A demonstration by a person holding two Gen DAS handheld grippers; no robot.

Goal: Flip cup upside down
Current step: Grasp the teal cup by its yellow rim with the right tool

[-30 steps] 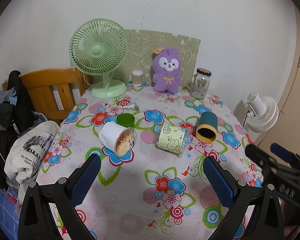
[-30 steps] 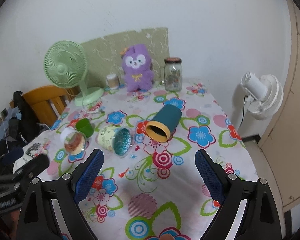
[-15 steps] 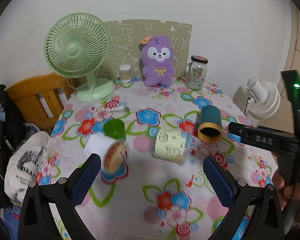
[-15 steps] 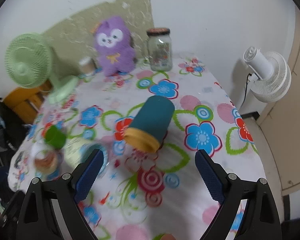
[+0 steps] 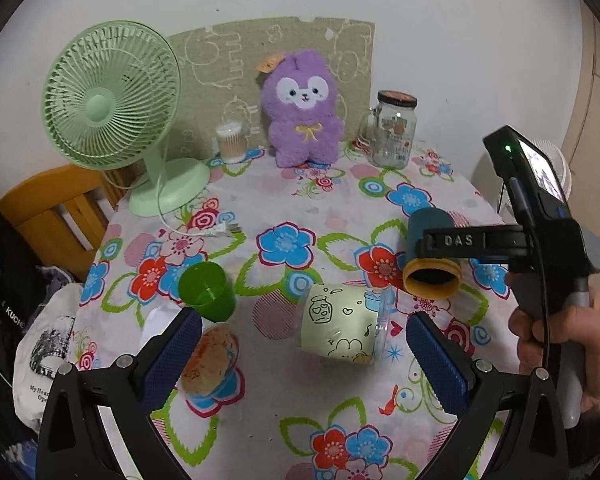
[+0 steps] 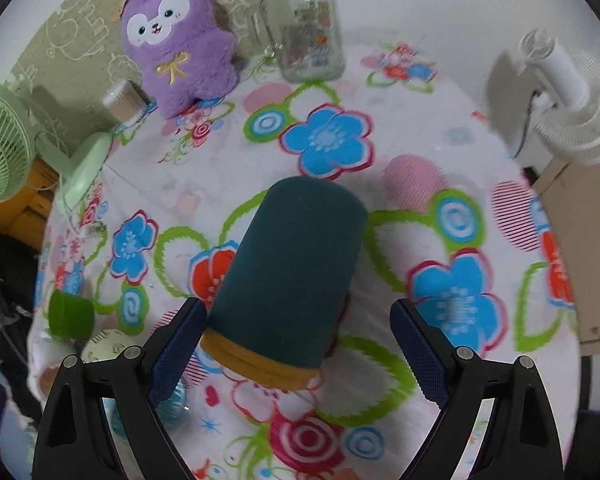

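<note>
A dark teal cup with a mustard rim (image 6: 292,272) lies on its side on the flowered tablecloth (image 6: 328,140), its mouth toward me. My right gripper (image 6: 296,344) is open, its fingers on either side of the cup near the rim; the left pad (image 6: 176,352) is close to the cup. In the left wrist view the cup (image 5: 430,220) lies at right with the right gripper's finger (image 5: 460,242) across it. My left gripper (image 5: 304,360) is open above the table, over a pale green cup (image 5: 340,328) that lies on its side.
A white cup on its side (image 5: 208,356) and a small green cup (image 5: 206,292) are at left. A green fan (image 5: 112,100), a purple plush (image 5: 300,108), a cotton-swab jar (image 5: 232,142) and a glass jar (image 5: 394,128) stand at the back. A white fan (image 6: 572,92) is beyond the table's right edge.
My right gripper has moved forward and down until its open fingers flank the teal cup. My left gripper has moved forward, closer over the table.
</note>
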